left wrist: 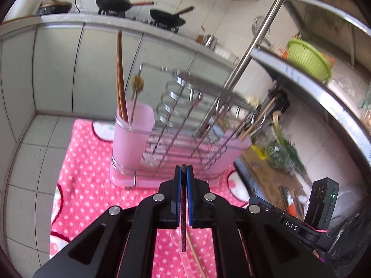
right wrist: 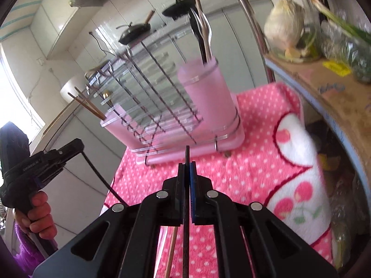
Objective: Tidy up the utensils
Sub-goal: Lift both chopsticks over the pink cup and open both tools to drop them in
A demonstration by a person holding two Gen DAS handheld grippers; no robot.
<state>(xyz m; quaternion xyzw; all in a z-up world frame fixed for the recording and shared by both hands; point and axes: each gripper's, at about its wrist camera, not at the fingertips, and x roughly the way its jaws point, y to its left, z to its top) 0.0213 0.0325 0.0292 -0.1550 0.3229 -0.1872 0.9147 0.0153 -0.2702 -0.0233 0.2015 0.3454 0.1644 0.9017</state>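
Mid-frame: pink wire-and-acrylic rack (left wrist: 176, 136) on dotted towel (left wrist: 92, 162). Below: left gripper (left wrist: 183, 173) and right gripper (right wrist: 187, 170), each clamped on a thin dark rod (right wrist: 186, 203). Lower right: "DAS".

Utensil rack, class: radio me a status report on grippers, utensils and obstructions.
Left gripper shut on dark stick. Right gripper shut on black stick. Utensil rack ahead, nothing between.
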